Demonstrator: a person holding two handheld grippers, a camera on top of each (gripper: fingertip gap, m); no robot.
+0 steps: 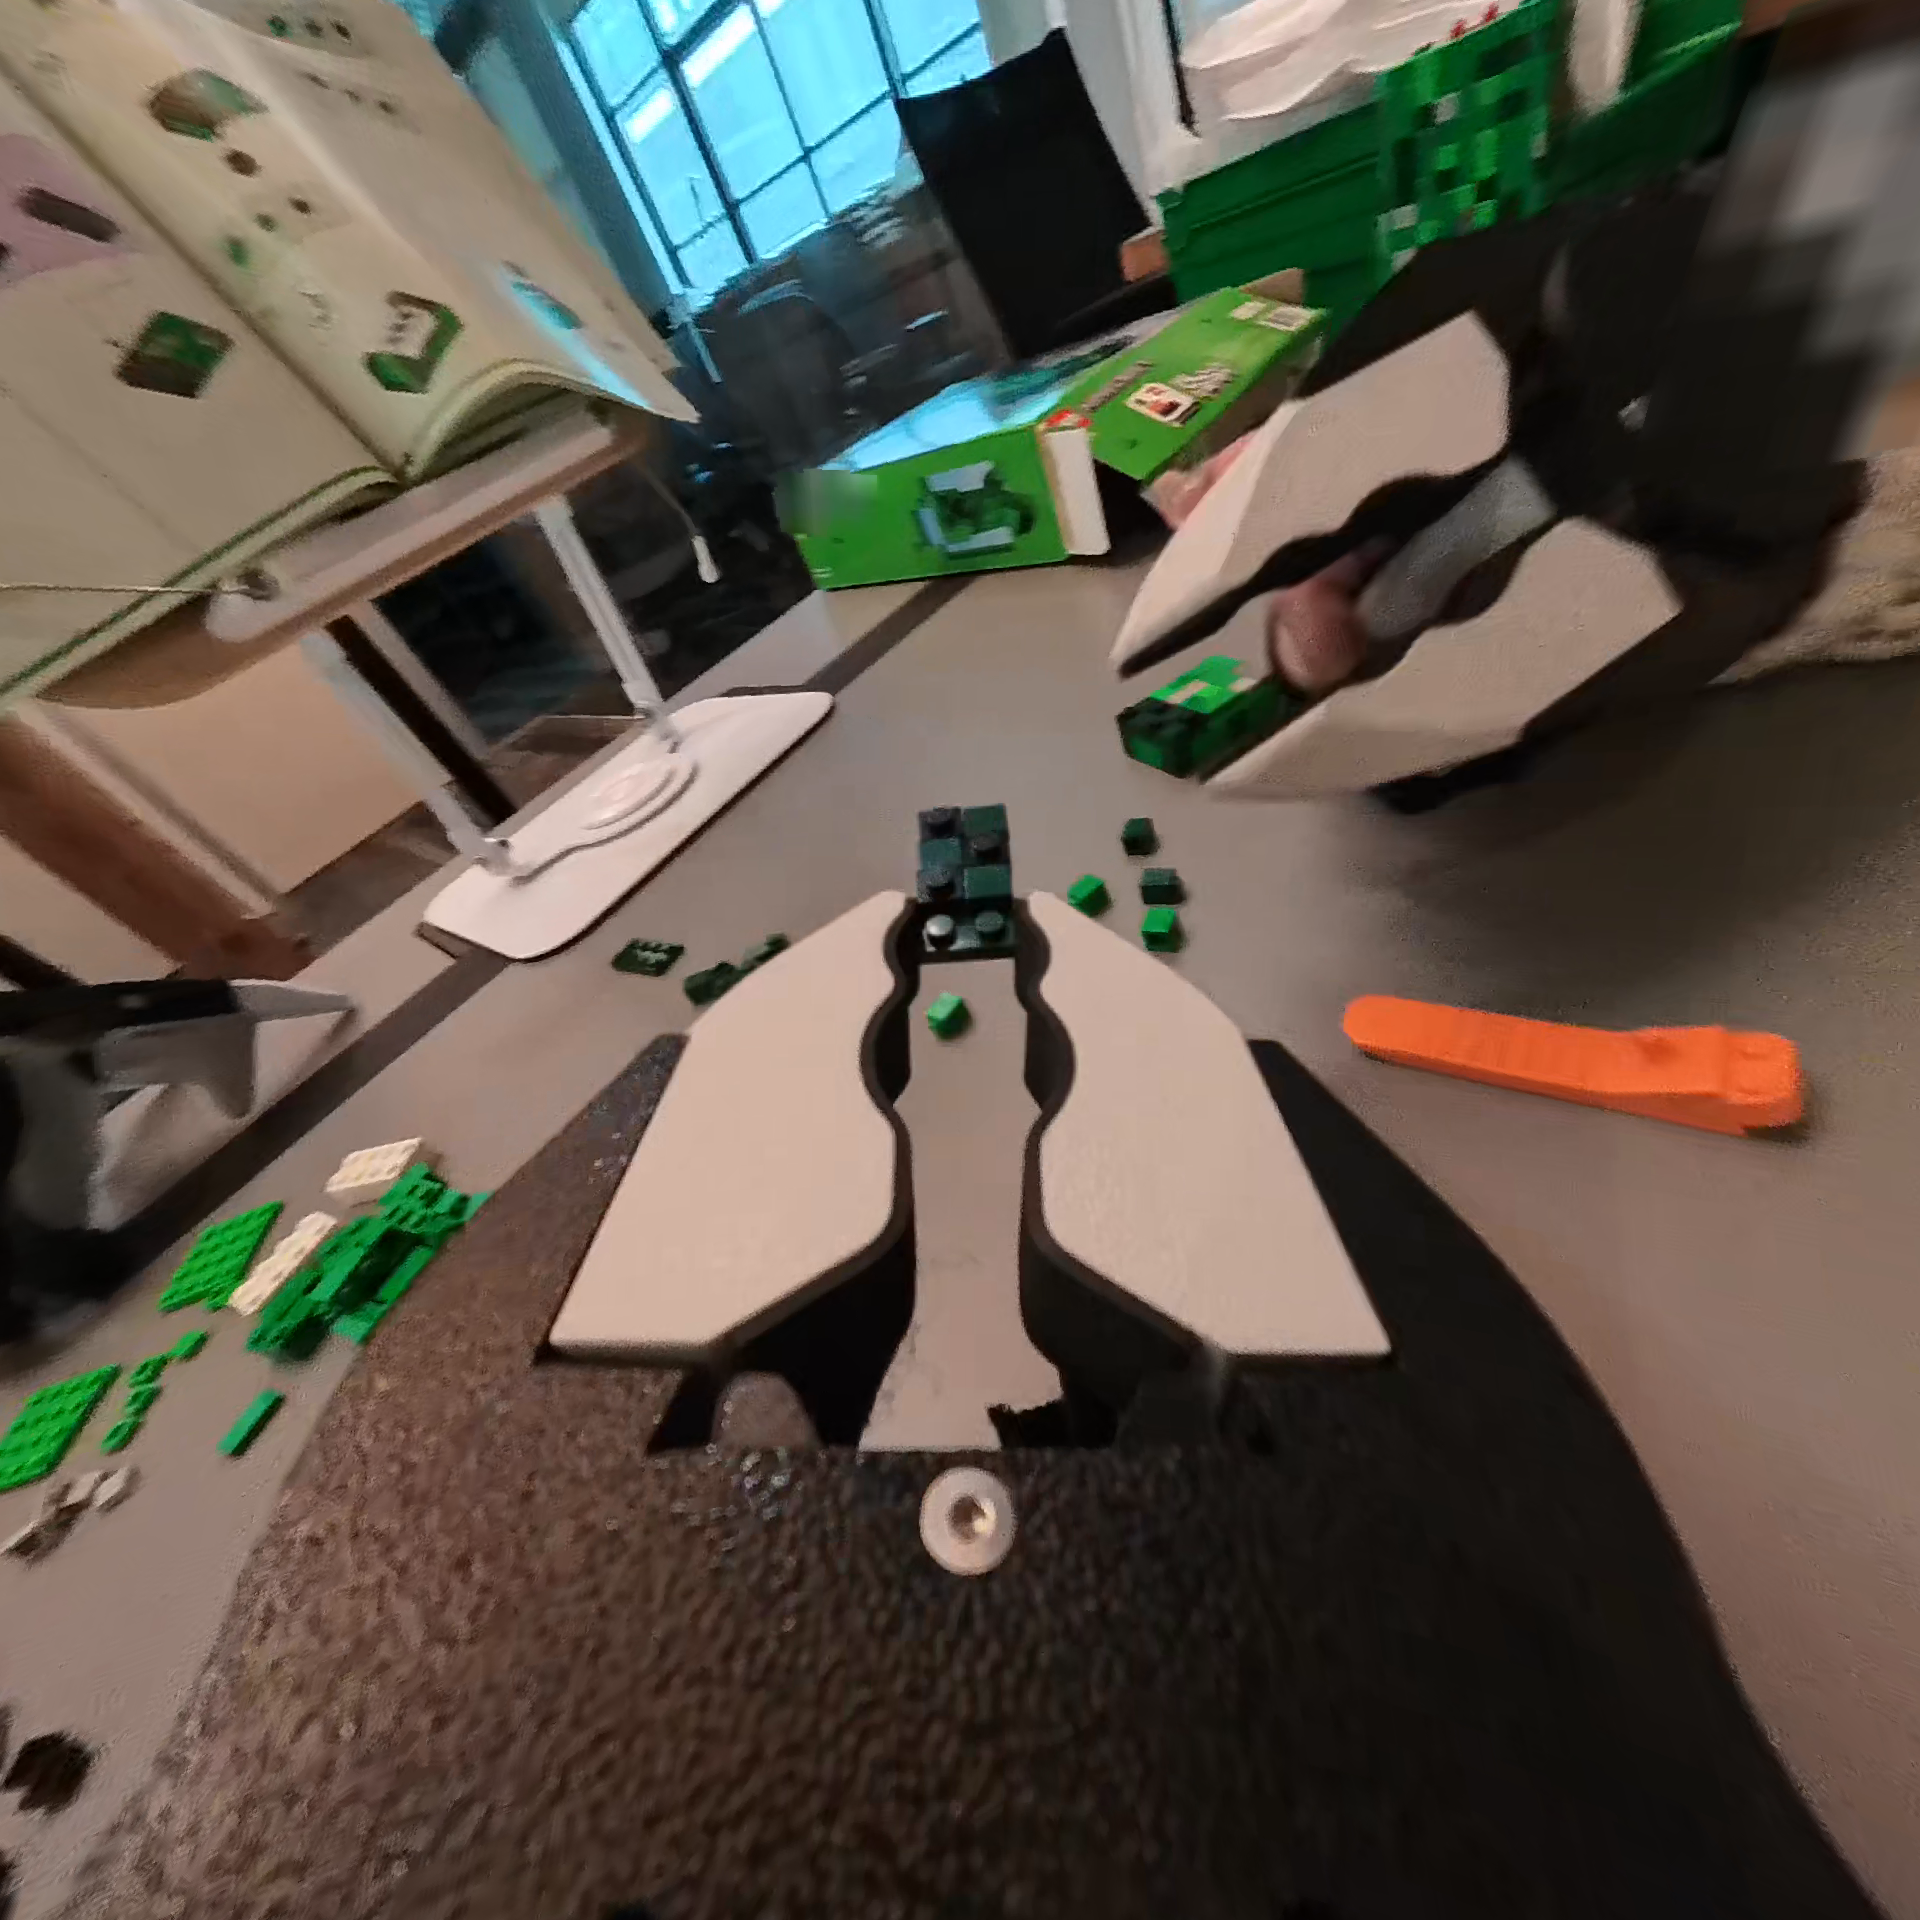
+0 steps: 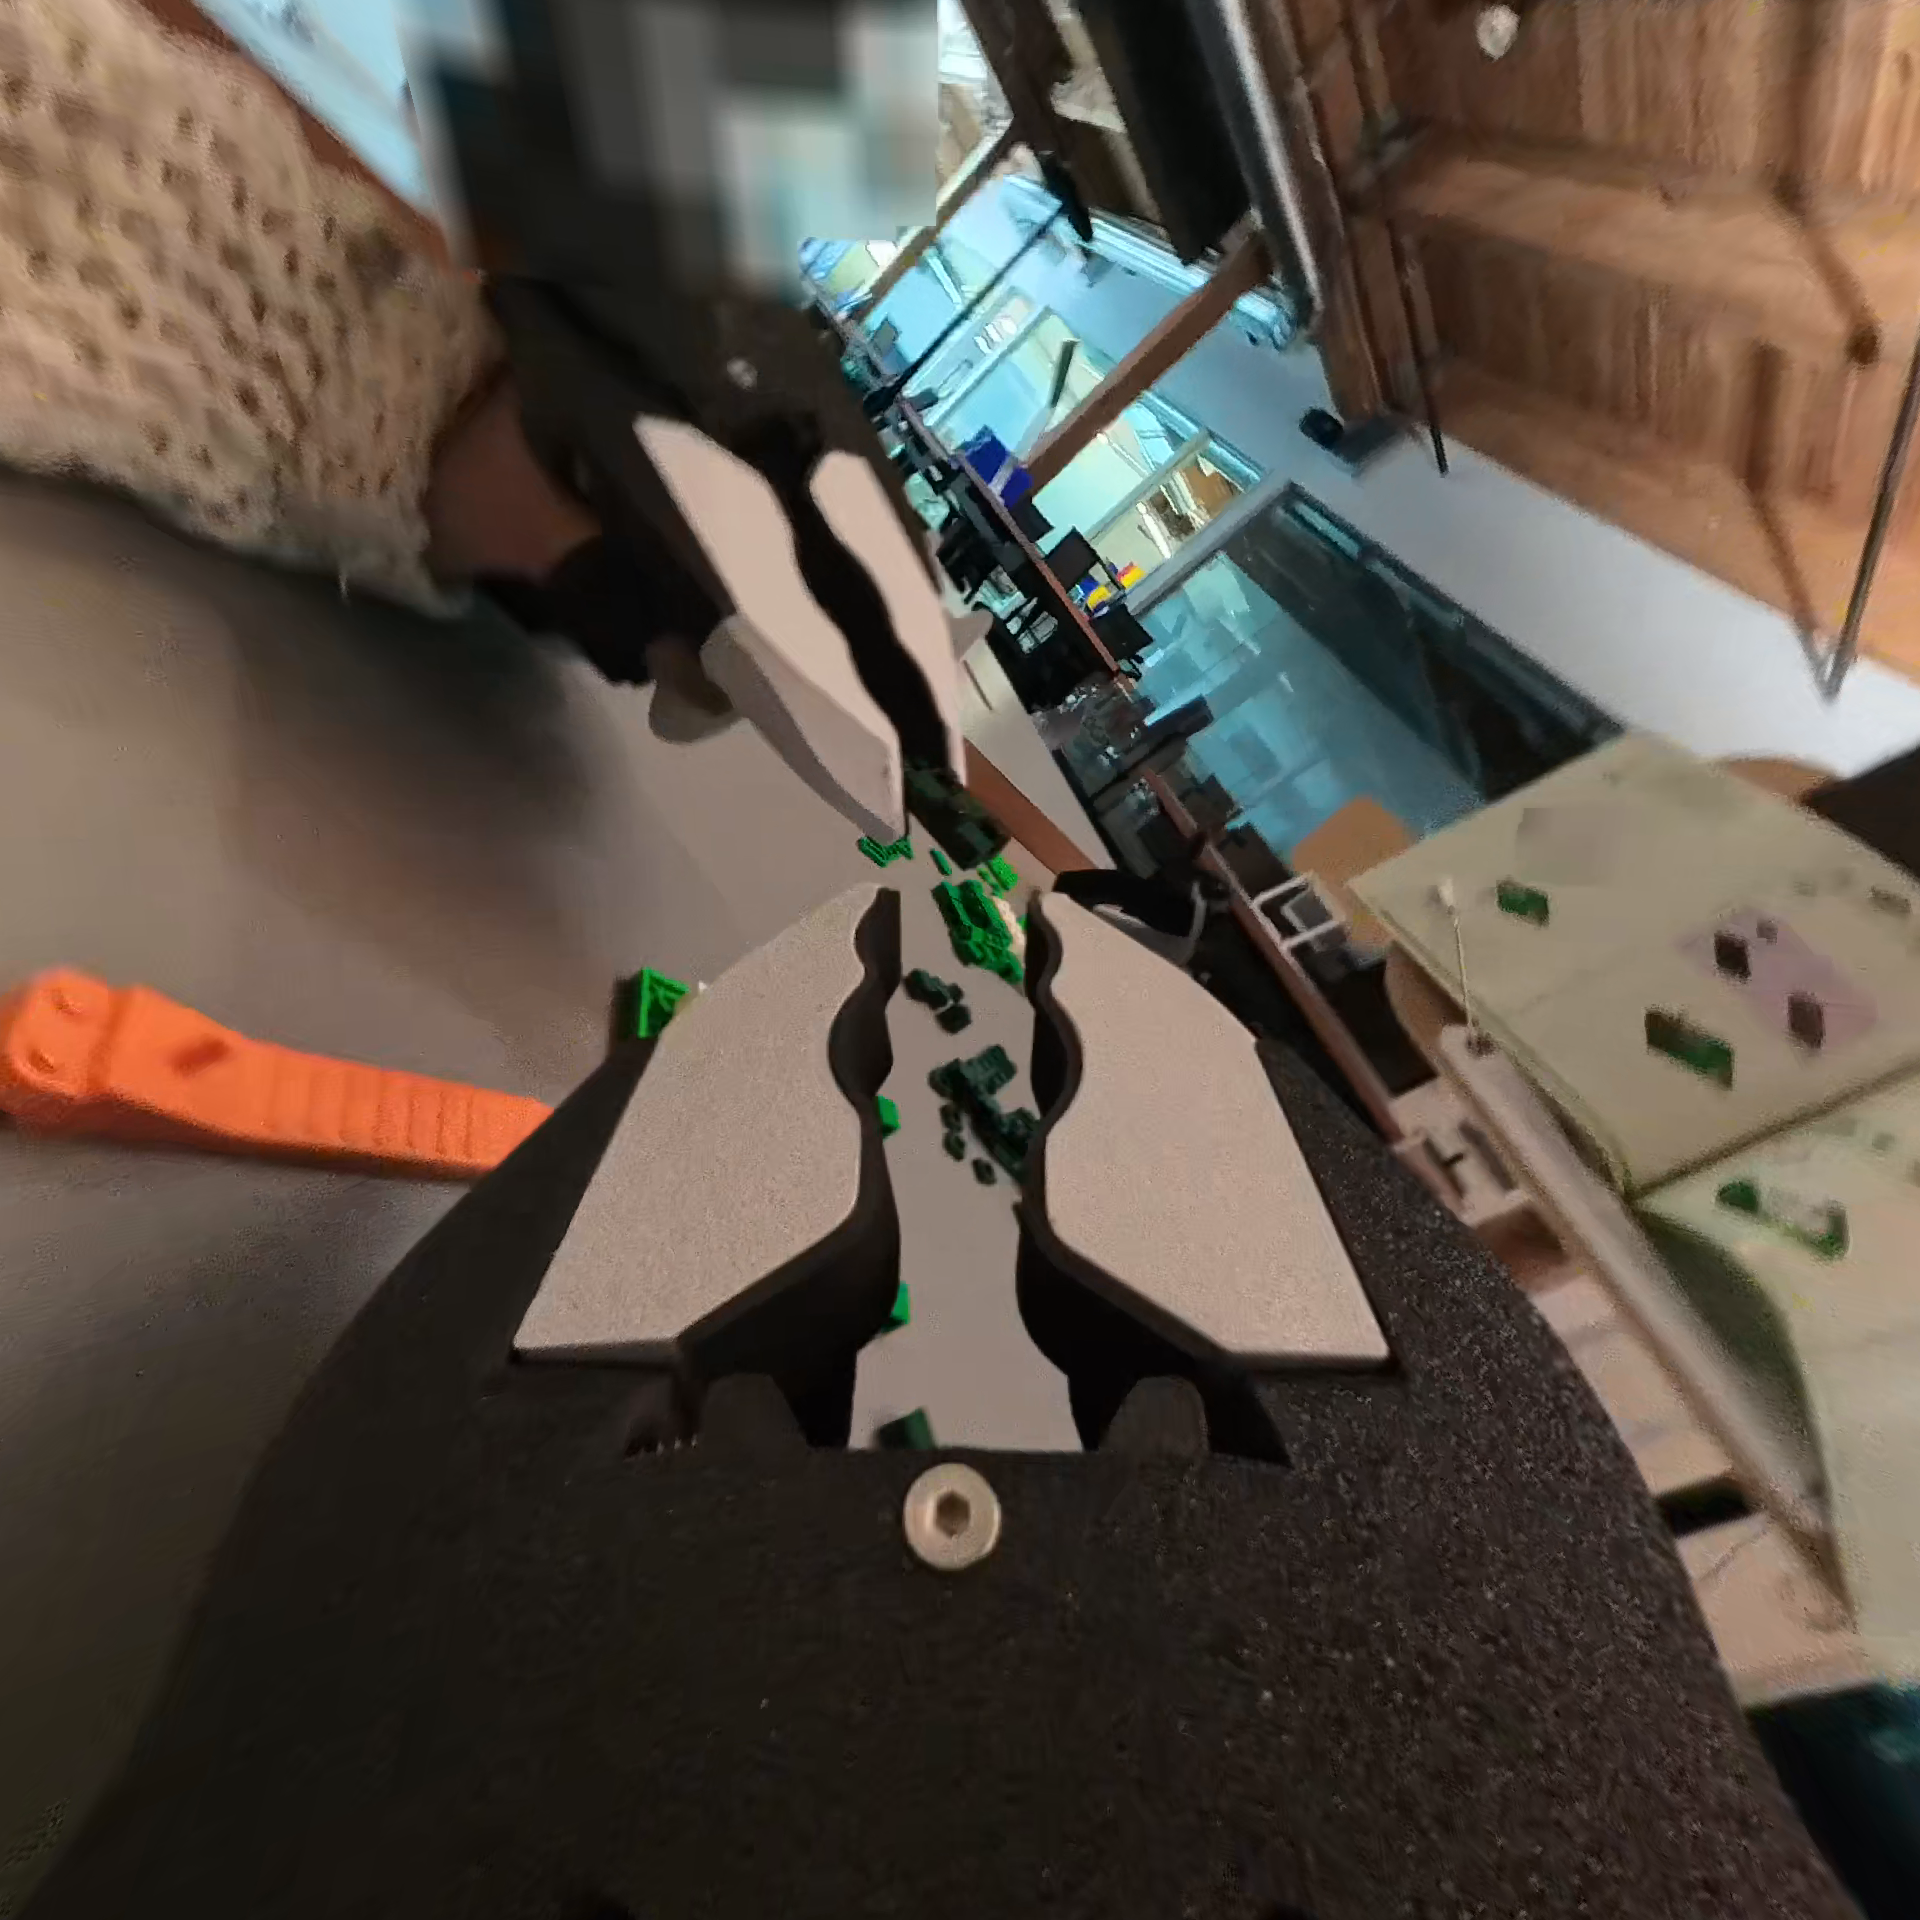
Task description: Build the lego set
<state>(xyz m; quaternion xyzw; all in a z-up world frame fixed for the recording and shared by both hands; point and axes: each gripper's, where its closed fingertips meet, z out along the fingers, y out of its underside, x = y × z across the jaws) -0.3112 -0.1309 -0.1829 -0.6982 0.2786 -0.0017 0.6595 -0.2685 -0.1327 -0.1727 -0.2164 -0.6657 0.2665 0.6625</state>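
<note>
- The dark green brick assembly (image 1: pixel 964 883) sits on the grey table (image 1: pixel 1455 1299), studs up. Its long axis runs straight away from the left wrist camera, in line with the gripper's fingers.
- The left gripper (image 1: pixel 964 920) lies low and nearly level over the table. Its fingertips pinch the near end of the assembly, one on each side, and the far end sticks out beyond them. The jaws are narrowed to the width of that piece.
- A small bright green brick (image 1: pixel 947 1014) lies on the table between the left fingers, behind the held piece and apart from it.
- In the left wrist view the right gripper (image 1: pixel 1195 717) comes in from the upper right, rolled onto its side and tilted down. A green brick cluster (image 1: pixel 1205 717) sits at its tips; blur hides whether the tips clamp it.
- In the right wrist view the gripper's own jaws stand parted with a clear gap, and loose green bricks (image 2: pixel 977 1091) on the table show through it.
- An orange brick separator (image 1: pixel 1579 1065) lies flat to the right of the left gripper, its long axis across the view.
- A heap of green and white plates (image 1: pixel 343 1268) lies at the left.
- An open instruction booklet (image 1: pixel 260 260) rests on a stand (image 1: pixel 623 821) at the far left; a green box (image 1: pixel 935 509) lies beyond.
</note>
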